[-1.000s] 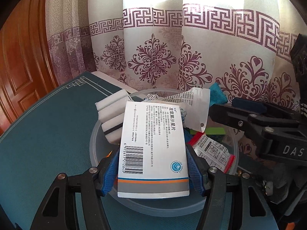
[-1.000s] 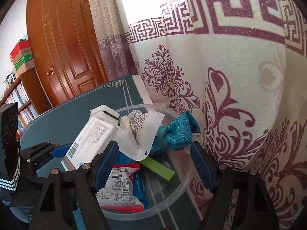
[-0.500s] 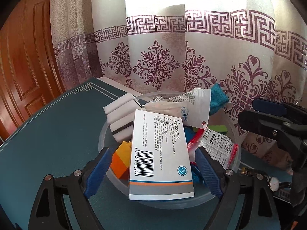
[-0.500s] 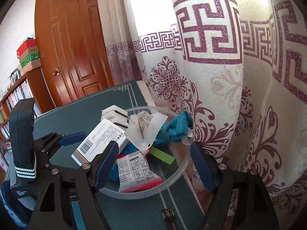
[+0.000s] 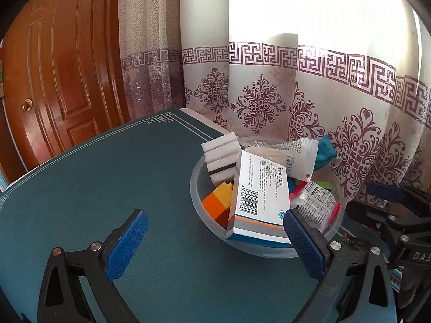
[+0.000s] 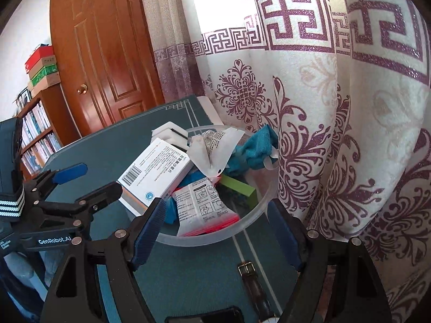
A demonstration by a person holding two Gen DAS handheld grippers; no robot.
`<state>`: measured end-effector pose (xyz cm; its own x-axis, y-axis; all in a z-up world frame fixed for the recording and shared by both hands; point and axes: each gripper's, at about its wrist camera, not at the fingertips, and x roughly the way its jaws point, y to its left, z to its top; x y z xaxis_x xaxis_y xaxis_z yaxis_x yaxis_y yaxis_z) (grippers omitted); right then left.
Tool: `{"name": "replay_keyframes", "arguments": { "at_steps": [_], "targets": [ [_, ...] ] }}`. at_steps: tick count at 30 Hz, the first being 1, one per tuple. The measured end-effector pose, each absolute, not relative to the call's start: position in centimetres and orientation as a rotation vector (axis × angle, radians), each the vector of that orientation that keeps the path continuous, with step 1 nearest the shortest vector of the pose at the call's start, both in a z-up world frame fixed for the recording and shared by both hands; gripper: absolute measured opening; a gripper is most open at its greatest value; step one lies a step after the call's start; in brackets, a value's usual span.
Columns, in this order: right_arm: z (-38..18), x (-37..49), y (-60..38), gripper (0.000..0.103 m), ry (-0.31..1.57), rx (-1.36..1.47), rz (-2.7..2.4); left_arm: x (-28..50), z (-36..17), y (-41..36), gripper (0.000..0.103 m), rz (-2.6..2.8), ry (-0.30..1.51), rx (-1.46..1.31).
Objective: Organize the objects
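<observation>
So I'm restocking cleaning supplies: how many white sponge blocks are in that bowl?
3 can be counted. The white sponge blocks are stacked together against the far-left rim of the clear bowl, behind the medicine box. The pile may hide more.

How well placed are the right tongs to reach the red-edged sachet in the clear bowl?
Probably well: the right tongs stand open at the clear plastic bowl's near rim, and the red-edged white sachet lies on top just beyond, uncovered. Only the rim intervenes.
</observation>
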<state>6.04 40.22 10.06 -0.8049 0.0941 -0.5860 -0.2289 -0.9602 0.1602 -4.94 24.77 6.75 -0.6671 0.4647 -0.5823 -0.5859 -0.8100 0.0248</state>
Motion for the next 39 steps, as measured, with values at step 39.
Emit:
{"name": "replay_keyframes", "arguments": {
  "at_steps": [39],
  "targets": [
    [10.7, 6.4, 36.0, 0.094, 0.113, -0.952, 2.647, -2.2, 8.7, 22.8, 0.103, 2.569, 0.305, -0.802]
  ]
}}
